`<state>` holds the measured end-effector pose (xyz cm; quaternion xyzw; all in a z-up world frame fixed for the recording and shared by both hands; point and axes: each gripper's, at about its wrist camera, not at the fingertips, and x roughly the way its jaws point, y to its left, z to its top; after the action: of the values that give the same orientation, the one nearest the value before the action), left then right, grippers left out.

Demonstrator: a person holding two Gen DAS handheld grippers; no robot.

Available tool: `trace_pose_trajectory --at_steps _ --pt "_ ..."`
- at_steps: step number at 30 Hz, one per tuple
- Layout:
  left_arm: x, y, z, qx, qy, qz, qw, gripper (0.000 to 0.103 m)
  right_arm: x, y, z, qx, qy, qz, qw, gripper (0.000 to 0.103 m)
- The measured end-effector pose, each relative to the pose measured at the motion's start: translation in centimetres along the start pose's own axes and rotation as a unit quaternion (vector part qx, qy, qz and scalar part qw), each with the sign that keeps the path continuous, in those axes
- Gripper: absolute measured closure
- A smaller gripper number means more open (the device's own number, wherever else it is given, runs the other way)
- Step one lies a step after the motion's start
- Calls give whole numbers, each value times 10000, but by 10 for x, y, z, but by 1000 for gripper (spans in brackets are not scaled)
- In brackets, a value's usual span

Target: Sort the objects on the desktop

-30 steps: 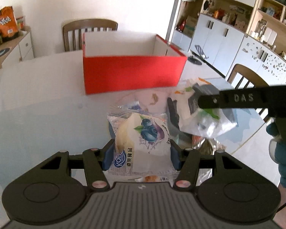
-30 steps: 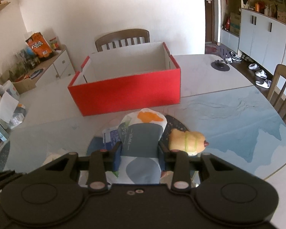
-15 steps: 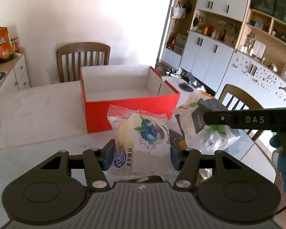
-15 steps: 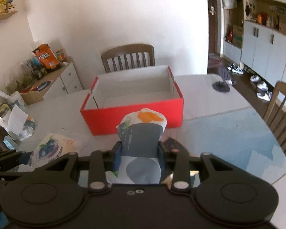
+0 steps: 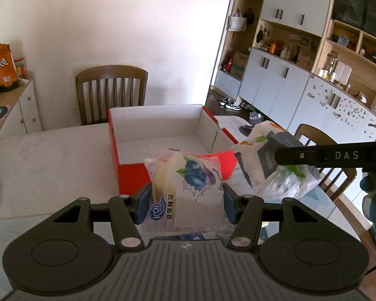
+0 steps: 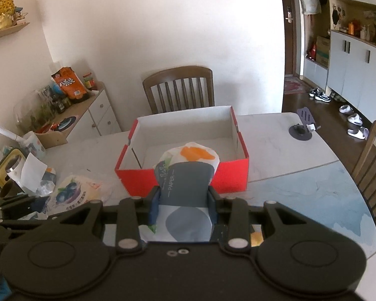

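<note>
My left gripper (image 5: 185, 200) is shut on a blueberry snack packet (image 5: 188, 183) and holds it in the air before the open red box (image 5: 127, 173). My right gripper (image 6: 184, 203) is shut on a paper tissue pack (image 6: 185, 175), white and grey with an orange patch, also held up in front of the red box (image 6: 233, 173). The box looks empty inside. The tissue pack (image 5: 270, 165) and right gripper show at the right of the left wrist view; the blueberry packet (image 6: 72, 193) shows at the left of the right wrist view.
A wooden chair (image 6: 179, 89) stands behind the white table (image 6: 275, 145). A phone stand (image 6: 303, 125) sits at the table's far right. Clutter with a lunch box (image 6: 10, 163) lies at the left. A sideboard (image 6: 87, 115) with snack bags is behind. Another chair (image 6: 373, 155) is at the right.
Both grippers have risen from the table with their packets and now look down into the red box from higher up. The objects left on the table have dropped out of view.
</note>
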<state>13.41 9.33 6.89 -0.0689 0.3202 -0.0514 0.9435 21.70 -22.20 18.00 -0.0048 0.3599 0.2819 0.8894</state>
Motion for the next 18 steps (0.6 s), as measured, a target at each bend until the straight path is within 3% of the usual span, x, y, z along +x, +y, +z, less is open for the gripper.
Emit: trace_pose_trajectory --at_steps 9,18 --pt "18 -6 21 137 -58 188 9997 46 15 -15 28 -119 -66 205 9997 66" --pt "40 10 -18 -40 438 415 9982 46 36 -32 27 -45 162 318 9994 66"
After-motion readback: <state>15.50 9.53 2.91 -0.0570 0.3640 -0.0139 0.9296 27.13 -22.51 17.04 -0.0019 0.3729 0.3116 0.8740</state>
